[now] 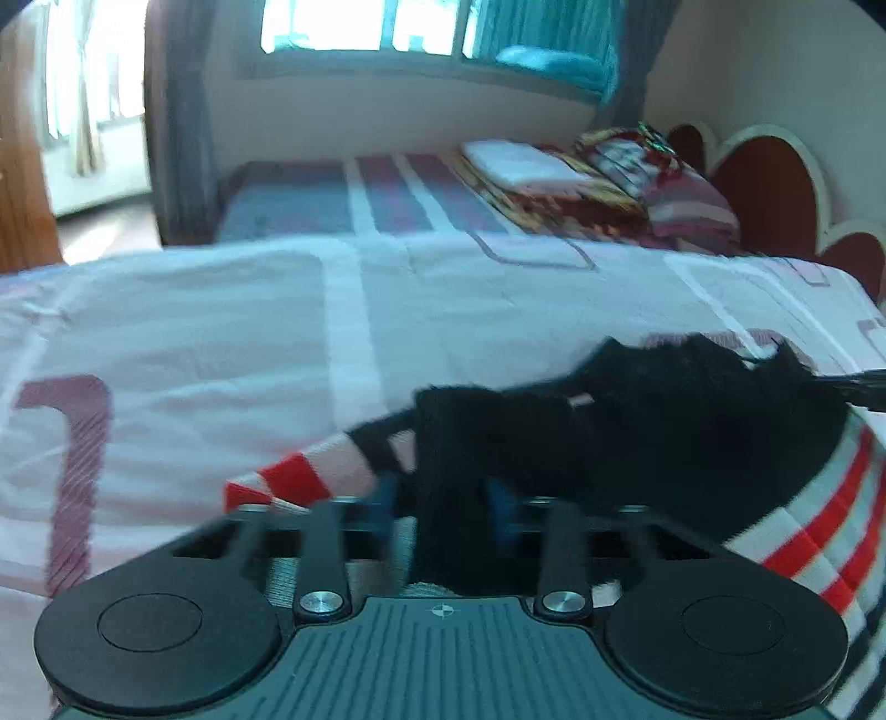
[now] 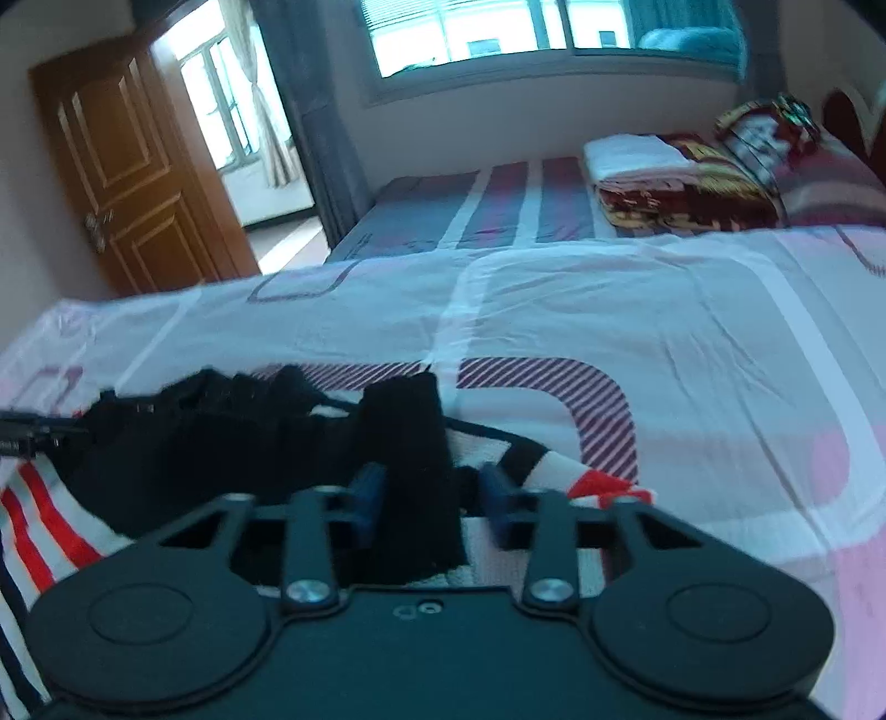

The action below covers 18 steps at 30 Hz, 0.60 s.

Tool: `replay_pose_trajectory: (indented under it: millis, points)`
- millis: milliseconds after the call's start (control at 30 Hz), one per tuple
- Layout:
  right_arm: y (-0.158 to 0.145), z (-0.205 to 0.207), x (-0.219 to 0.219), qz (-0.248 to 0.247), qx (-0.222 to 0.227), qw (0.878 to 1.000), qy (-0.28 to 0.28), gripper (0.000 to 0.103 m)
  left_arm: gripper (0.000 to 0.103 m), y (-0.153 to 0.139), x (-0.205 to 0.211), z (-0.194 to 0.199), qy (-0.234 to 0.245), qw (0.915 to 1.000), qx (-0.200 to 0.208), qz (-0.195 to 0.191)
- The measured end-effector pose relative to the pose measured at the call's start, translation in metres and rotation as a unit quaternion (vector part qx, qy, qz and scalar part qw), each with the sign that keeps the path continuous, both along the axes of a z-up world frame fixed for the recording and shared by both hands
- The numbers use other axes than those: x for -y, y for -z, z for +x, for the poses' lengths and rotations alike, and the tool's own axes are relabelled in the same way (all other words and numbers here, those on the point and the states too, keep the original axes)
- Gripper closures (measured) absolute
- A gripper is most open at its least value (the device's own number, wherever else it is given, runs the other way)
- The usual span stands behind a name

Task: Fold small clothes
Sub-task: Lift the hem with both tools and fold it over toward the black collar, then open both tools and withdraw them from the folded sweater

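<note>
1. A small black garment point(image 1: 653, 432) is seen lying on a bed point(image 1: 221, 332) covered by a pale pink and white sheet with striped maroon shapes.
2. A red, white and dark striped cloth point(image 1: 819, 531) is spread under the black garment and is touched by it; the same striped cloth point(image 2: 39, 526) appears at the left edge of the right wrist view.
3. The left gripper point(image 1: 446, 498) is shown with its two blue-padded fingers point(image 1: 382, 498) standing apart, a band of the black garment passing between them. Whether the pads press on the fabric cannot be told, as the picture is blurred.
4. The right gripper point(image 2: 432, 495) is likewise seen with its blue fingers point(image 2: 368, 487) spread, a strip of the black garment point(image 2: 410, 443) lying in the gap between them. A gap is visible on the right side of the strip, so no clamping is shown.
5. In the right wrist view, the bulk of the garment is bunched to the left of the gripper.
6. Folded blankets point(image 2: 681, 188) and a white folded cloth point(image 2: 631, 152) are stacked at the far end of the bed, near a red headboard point(image 1: 764, 183).
7. A window point(image 2: 498, 33) with teal curtains is seen on the far wall, and a brown wooden door point(image 2: 127, 166) stands open at the left.
</note>
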State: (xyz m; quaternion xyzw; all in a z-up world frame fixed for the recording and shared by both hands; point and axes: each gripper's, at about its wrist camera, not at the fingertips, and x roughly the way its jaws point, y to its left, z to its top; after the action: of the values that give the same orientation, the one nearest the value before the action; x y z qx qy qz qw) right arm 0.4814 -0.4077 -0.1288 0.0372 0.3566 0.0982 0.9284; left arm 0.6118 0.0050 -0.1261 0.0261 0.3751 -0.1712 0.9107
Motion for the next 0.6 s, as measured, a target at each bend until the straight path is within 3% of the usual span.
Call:
replay_pose_trajectory:
  millis: [33,67,200,267,333,400,467,500,533,567,600]
  points:
    - [0.0,-0.002,-0.002,-0.011,0.006,1.0,-0.001,0.096,0.098,-0.001,-0.004,-0.003,-0.005,0.9998,0.009,-0.018]
    - [-0.002,-0.004,-0.003,-0.013,0.015,1.0,-0.001,0.097,0.098,-0.004,-0.007,-0.007,-0.012,0.9992,0.024,-0.03]
    - [-0.012,-0.017,-0.002,-0.012,0.071,0.997,0.017,0.098,0.098,-0.019,-0.009,-0.019,-0.033,0.9958,0.078,-0.035]
    - [-0.015,-0.023,0.002,-0.008,0.089,0.996,0.029,0.098,0.098,-0.017,-0.007,-0.014,-0.042,0.9962,0.074,-0.019]
    - [-0.008,-0.018,0.005,-0.018,0.072,0.996,0.042,0.098,0.098,0.0,-0.005,-0.005,-0.047,0.9978,0.046,0.011]
    - [0.007,-0.008,0.008,-0.036,0.031,0.997,0.055,0.098,0.097,0.004,-0.006,-0.003,-0.053,0.9977,0.04,0.012]
    - [0.009,-0.007,0.014,-0.021,0.027,0.998,0.055,0.098,0.089,0.002,0.001,-0.003,-0.052,0.9968,0.044,0.041]
    - [0.007,-0.007,0.015,-0.023,0.025,0.998,0.053,0.096,0.072,0.0,0.004,-0.004,-0.054,0.9956,0.049,0.059]
    - [0.005,-0.007,0.015,-0.029,0.024,0.998,0.048,0.091,0.041,-0.004,0.004,-0.006,-0.061,0.9936,0.056,0.077]
    - [0.001,-0.009,0.014,-0.036,0.026,0.998,0.045,0.087,0.028,-0.007,0.004,-0.008,-0.067,0.992,0.069,0.082]
    - [-0.004,-0.013,0.013,-0.046,0.038,0.997,0.048,0.078,0.022,-0.017,-0.002,-0.015,-0.069,0.9908,0.091,0.072]
